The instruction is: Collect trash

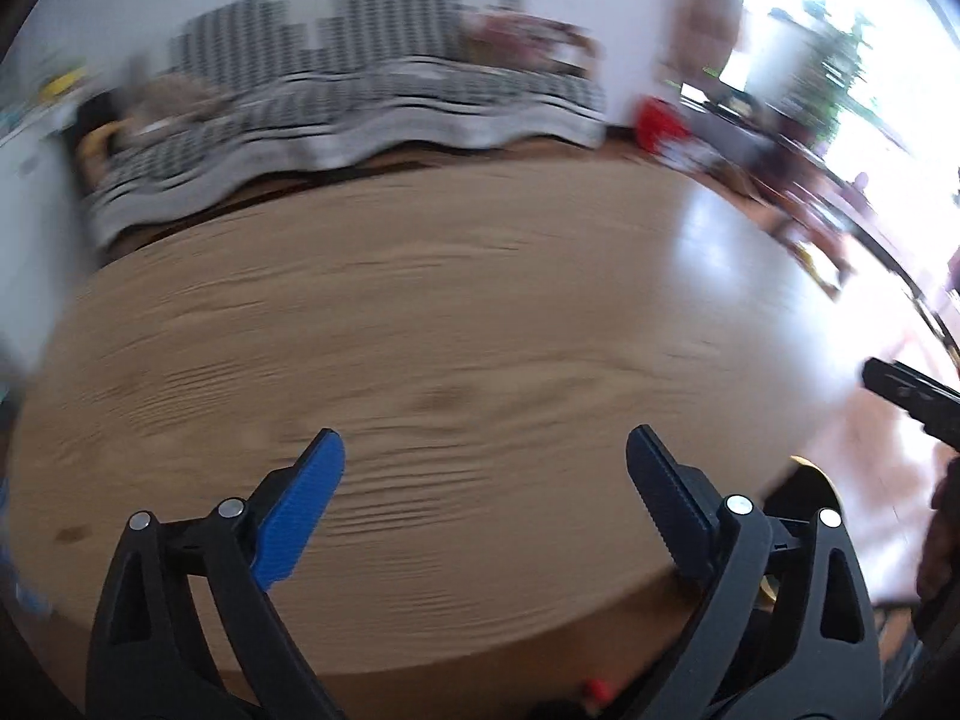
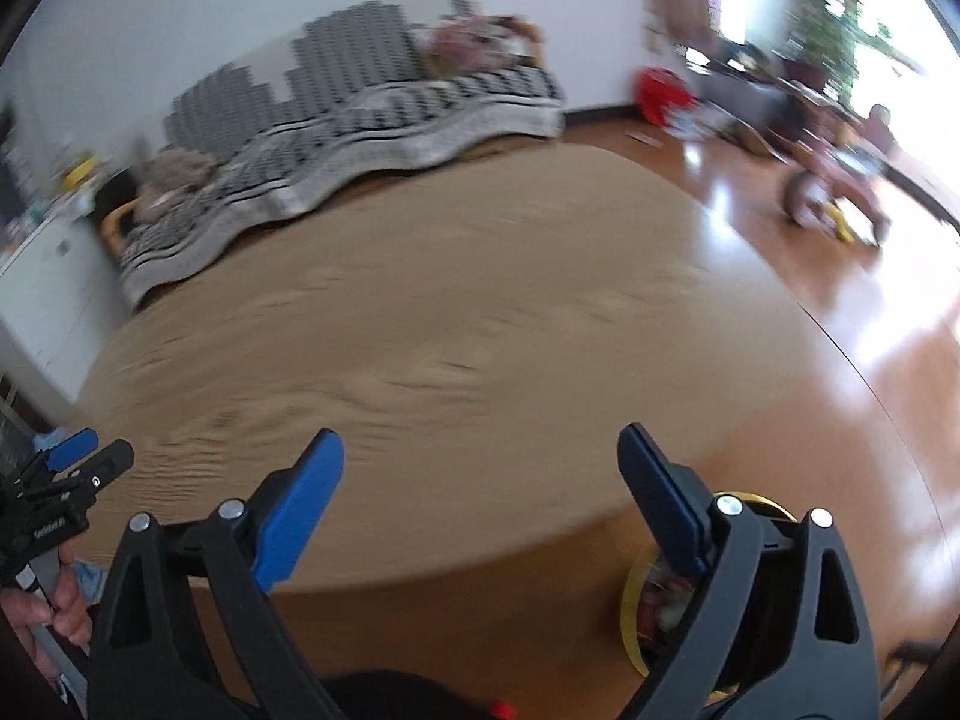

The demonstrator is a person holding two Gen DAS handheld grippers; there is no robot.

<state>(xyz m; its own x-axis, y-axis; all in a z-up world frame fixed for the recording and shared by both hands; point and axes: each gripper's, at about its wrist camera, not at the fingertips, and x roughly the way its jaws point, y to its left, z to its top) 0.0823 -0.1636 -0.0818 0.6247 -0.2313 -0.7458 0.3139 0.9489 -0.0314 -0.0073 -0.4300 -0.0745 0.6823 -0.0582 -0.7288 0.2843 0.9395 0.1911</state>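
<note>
Bin (image 2: 637, 594) w/ yellow rim, trash inside, blurry.

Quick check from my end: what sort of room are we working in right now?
Most likely a home living room. A sofa with a checked cover stands against the white wall behind a round wooden table, and a child's ride-on toy sits on the shiny wood floor near a bright window.

Daylight enters from a window (image 1: 852, 42) at upper right, overexposed to white, and casts glare on the wooden floor (image 2: 888, 360) and the tabletop (image 1: 420, 330). Motion blur smears the tabletop grain and the patterned sofa (image 2: 372, 102). Fisheye distortion bends edges; dark vignetting fills the corners.
</note>
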